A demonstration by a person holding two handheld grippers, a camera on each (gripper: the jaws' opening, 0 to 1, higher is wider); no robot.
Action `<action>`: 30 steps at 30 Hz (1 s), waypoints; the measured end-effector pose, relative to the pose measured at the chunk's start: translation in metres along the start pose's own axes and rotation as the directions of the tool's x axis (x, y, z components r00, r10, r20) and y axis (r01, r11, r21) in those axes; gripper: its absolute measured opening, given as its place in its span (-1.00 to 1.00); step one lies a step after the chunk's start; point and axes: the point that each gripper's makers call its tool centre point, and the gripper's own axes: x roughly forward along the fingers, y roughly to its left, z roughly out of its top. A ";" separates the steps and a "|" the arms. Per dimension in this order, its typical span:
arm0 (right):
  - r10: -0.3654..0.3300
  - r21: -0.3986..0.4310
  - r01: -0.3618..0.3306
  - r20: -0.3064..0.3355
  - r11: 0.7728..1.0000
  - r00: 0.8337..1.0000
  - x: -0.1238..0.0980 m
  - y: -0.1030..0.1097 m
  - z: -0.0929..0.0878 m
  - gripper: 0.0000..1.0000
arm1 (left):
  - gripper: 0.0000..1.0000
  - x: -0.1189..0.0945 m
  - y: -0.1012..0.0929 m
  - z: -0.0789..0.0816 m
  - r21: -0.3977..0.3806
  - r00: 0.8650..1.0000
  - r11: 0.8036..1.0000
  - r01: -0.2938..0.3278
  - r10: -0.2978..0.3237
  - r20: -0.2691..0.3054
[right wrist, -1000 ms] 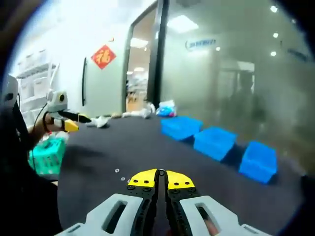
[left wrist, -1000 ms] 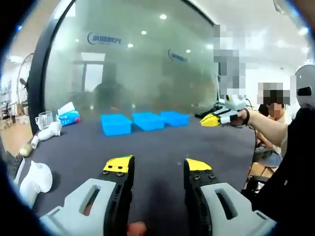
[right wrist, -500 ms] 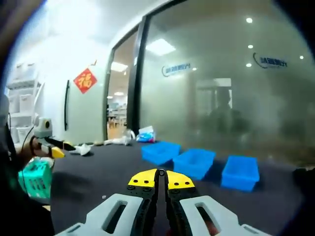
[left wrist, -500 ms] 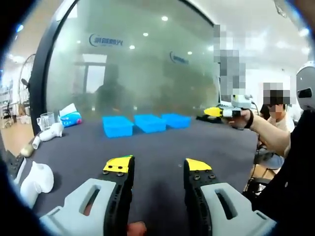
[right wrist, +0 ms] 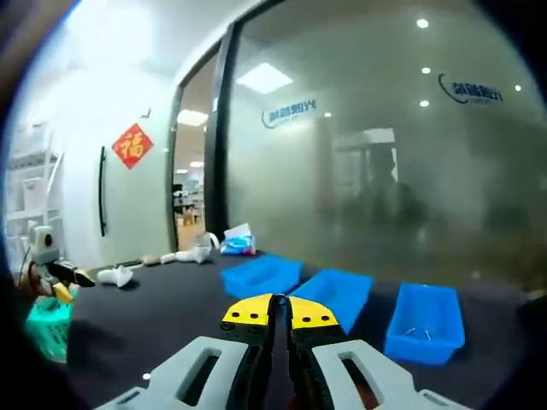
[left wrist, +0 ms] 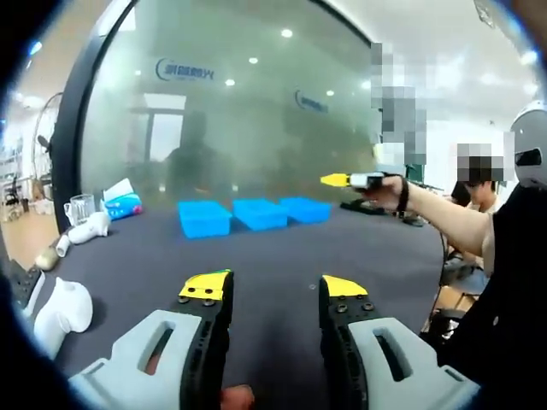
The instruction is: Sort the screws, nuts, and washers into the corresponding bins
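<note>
I carry my right gripper (right wrist: 279, 301) toward the three blue bins (right wrist: 338, 290) lined up on the bench (right wrist: 154, 316), its fingers pressed closed, presumably on something small I can't make out. My left gripper (left wrist: 269, 289) waits with fingers apart. The right gripper view looks into the nearest bin (right wrist: 427, 325), where small hardware lies.

Bright ceiling spots glare on frosted glass; fisheye edges warped, soft.

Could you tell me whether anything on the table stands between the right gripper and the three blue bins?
Nothing visible does. In the right gripper view, the right gripper, jaws closed, faces the blue bins across bare dark table.
</note>
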 end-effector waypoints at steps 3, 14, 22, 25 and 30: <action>-0.007 -0.009 0.007 -0.010 1.000 1.000 0.017 -0.007 0.001 -0.94 | -0.23 0.001 0.000 -0.001 -0.020 1.000 1.000 0.008 -0.008 0.005; -0.089 -0.086 0.083 -0.063 0.993 0.994 0.077 -0.042 0.006 -0.94 | -0.23 0.001 0.003 -0.001 -0.022 1.000 1.000 -0.004 0.004 0.005; -0.100 -0.089 0.089 -0.137 0.992 0.985 0.108 -0.052 -0.007 -0.94 | -0.23 0.002 0.001 0.002 -0.019 1.000 1.000 -0.002 0.002 0.009; -0.102 -0.083 0.091 -0.149 0.992 0.983 0.115 -0.053 -0.012 -0.94 | -0.23 0.002 0.000 0.003 -0.017 1.000 1.000 -0.002 0.002 0.012; -0.102 -0.063 0.093 -0.159 0.994 0.982 0.122 -0.052 -0.019 -0.94 | -0.23 0.002 -0.002 0.003 -0.017 1.000 1.000 -0.003 0.003 0.012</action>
